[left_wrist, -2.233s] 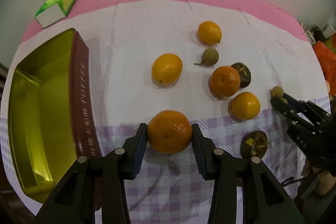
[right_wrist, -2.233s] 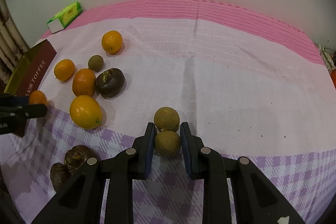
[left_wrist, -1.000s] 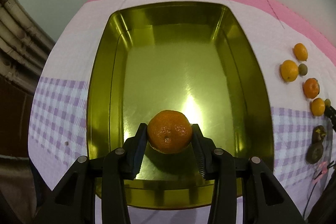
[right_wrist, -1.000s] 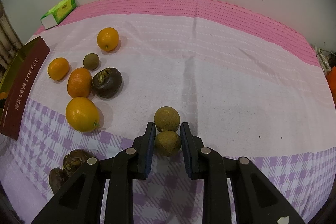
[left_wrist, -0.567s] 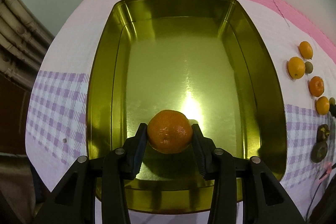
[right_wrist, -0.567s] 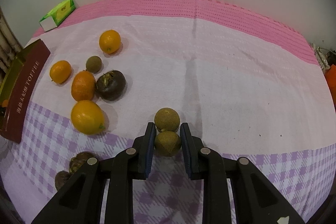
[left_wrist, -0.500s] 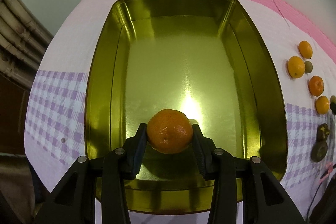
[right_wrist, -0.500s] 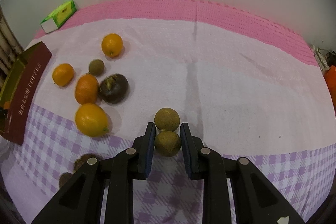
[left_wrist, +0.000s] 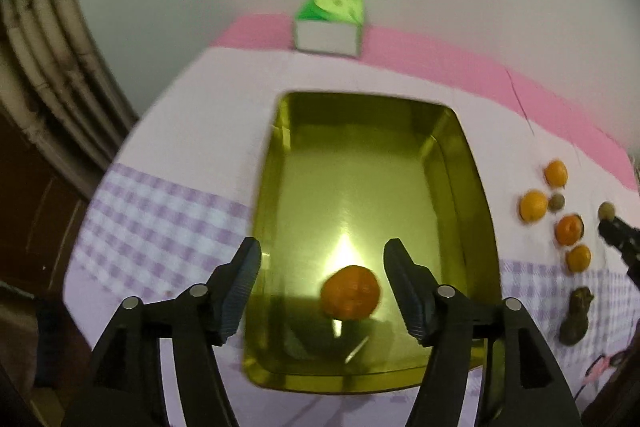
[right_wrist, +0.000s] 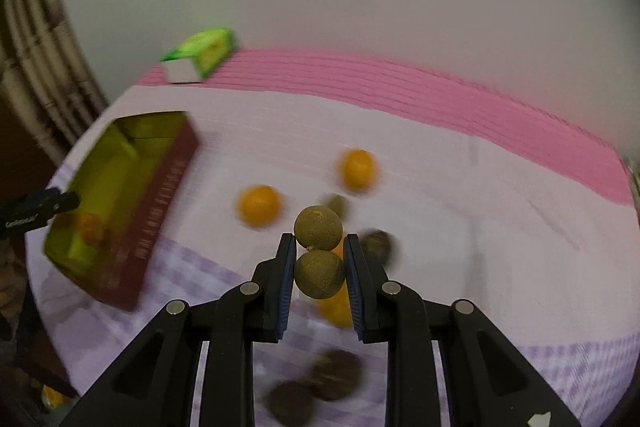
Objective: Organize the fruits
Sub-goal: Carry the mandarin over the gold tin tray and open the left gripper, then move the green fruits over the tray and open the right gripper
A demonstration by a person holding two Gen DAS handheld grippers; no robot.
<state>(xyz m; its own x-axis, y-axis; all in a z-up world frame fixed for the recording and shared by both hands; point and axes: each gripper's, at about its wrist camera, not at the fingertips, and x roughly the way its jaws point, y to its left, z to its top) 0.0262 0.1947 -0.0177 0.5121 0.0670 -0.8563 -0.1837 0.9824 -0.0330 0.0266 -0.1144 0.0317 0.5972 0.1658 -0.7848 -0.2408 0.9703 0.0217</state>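
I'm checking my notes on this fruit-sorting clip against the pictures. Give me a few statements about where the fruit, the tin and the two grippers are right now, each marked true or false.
1. The tangerine lies inside the gold tin. True.
2. The left gripper pinches the tangerine. False: its jaws are opening and stand clear of the fruit on both sides.
3. The right gripper holds a brown-green fruit. True; a second one sits just beyond the fingertips, seemingly joined to it.
4. The tin holds several oranges. False: only the one tangerine is in it; the oranges lie on the cloth to its right.
5. A green box stands behind the tin. True.
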